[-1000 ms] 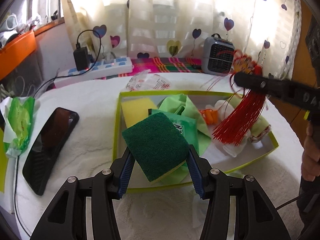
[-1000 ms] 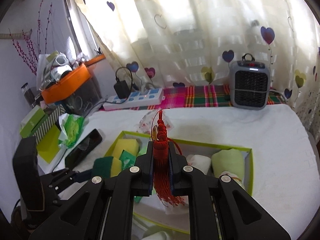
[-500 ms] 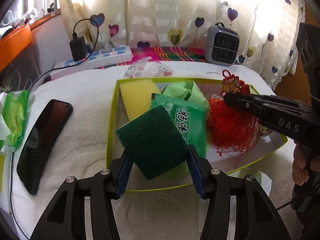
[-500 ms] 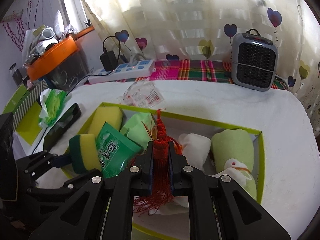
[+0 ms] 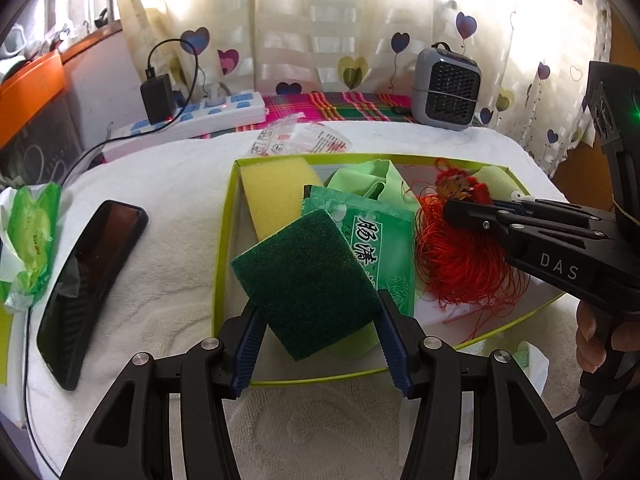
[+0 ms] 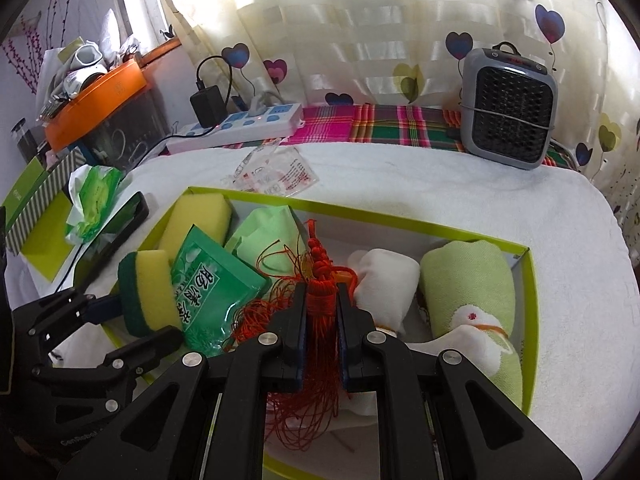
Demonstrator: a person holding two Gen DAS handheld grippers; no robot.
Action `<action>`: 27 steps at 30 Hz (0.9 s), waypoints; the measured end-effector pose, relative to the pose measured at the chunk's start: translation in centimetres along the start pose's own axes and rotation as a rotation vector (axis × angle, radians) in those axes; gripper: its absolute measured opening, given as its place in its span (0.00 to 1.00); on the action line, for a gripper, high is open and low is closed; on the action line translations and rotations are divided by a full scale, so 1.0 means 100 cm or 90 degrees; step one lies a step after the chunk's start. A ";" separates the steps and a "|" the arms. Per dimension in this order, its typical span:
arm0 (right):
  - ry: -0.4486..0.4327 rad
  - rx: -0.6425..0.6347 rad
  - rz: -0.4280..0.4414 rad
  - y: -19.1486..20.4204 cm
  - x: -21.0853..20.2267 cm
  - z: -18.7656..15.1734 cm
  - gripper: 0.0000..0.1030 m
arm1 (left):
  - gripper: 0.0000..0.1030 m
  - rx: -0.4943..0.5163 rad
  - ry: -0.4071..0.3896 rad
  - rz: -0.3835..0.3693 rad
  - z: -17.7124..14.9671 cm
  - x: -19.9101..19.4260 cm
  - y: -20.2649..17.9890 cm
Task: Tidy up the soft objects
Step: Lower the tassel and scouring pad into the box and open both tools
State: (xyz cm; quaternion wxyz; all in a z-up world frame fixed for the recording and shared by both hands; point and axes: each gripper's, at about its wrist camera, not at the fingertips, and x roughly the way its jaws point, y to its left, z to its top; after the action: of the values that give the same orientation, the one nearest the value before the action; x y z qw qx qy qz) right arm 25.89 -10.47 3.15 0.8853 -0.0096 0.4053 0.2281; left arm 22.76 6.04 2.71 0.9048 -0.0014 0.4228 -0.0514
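Note:
A lime-rimmed box (image 5: 224, 260) lies on the white towel-covered table. My left gripper (image 5: 316, 308) holds a green-and-yellow scouring sponge (image 5: 308, 280) tilted over the box's near left corner; its jaws are opening, with the pads still against the sponge's sides. From the right wrist view the sponge (image 6: 148, 292) shows its yellow edge, held by the left gripper (image 6: 140, 320). My right gripper (image 6: 322, 294) is shut on a red knotted tassel (image 6: 320, 280), low inside the box. In the left wrist view the right gripper (image 5: 472, 206) reaches in from the right, and the tassel (image 5: 460, 272) threads pile on the box floor.
The box also holds a yellow sponge (image 5: 276, 192), a green wipes pack (image 5: 376, 240), a white roll (image 6: 380, 284) and a rolled green towel (image 6: 468, 300). A phone (image 5: 88, 280) and tissue pack (image 5: 30, 232) lie left. Behind are a power strip (image 5: 192, 116) and heater (image 5: 446, 96).
The right gripper came down with the tassel from above the box into it; the threads now rest on the box floor. The left gripper with the sponge has hardly moved.

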 end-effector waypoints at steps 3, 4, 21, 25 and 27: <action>-0.002 -0.001 0.002 0.001 -0.001 0.000 0.17 | 0.52 0.001 0.001 0.002 0.000 0.000 0.000; -0.004 -0.003 0.001 0.001 -0.001 0.000 0.21 | 0.52 0.000 0.000 0.002 0.000 0.000 0.000; -0.030 -0.026 -0.009 0.009 -0.013 -0.003 0.52 | 0.55 0.000 -0.001 0.007 0.001 -0.003 0.001; -0.032 -0.019 -0.008 0.008 -0.016 -0.004 0.55 | 0.56 0.001 -0.004 0.005 0.000 -0.008 -0.001; -0.035 -0.014 -0.001 0.007 -0.018 -0.005 0.56 | 0.56 0.003 -0.007 0.004 -0.002 -0.011 -0.002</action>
State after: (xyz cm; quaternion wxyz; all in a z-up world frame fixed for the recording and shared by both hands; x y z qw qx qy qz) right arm 24.19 -10.65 4.26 0.8959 -0.0134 0.3785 0.2323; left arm 21.92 5.92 3.46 0.9072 0.0017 0.4178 -0.0494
